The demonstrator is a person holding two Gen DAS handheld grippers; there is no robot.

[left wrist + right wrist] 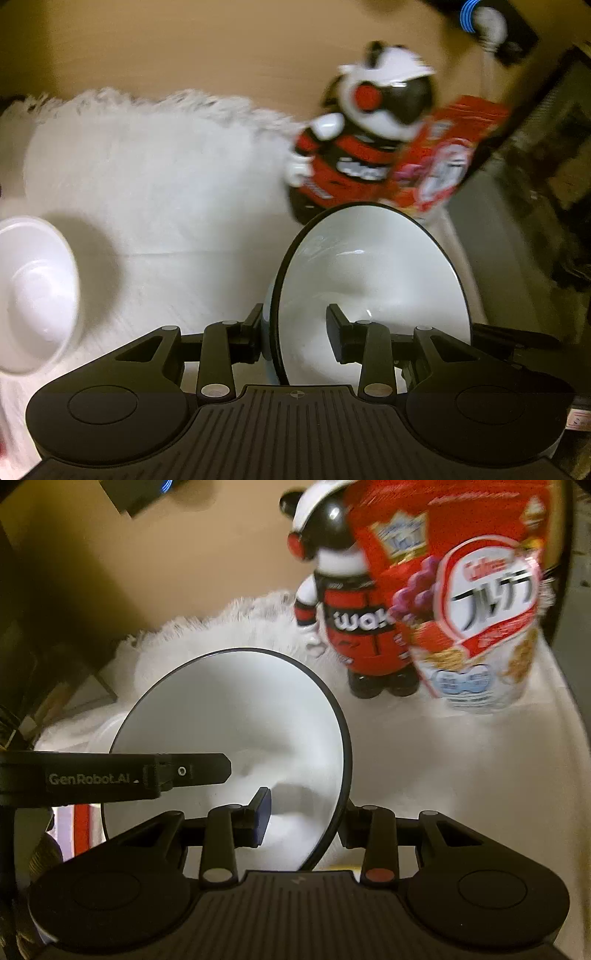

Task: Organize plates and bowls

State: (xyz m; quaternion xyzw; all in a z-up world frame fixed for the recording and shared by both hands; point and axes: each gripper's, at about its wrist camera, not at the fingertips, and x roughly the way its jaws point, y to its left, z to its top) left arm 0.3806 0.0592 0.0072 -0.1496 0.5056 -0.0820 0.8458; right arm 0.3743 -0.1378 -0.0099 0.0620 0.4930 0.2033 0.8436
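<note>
Mid-task: both grippers carry one black-rimmed bowl point(373, 273).
Left gripper point(295, 332) and right gripper point(306, 819) jaws clamp opposite rims; white bowl point(33, 295) left of left jaws, unsorted.

Both grippers, left gripper point(297, 326) and right gripper point(306, 821), are matte black with ribbed bases, round side discs, silver rivets; right's inner pad is blue.

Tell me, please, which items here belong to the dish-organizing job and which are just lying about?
Job: black-rimmed bowl, held at its rim by both grippers; white bowl on the white cloth.
Lying about: bear figurine; cereal bag.
</note>
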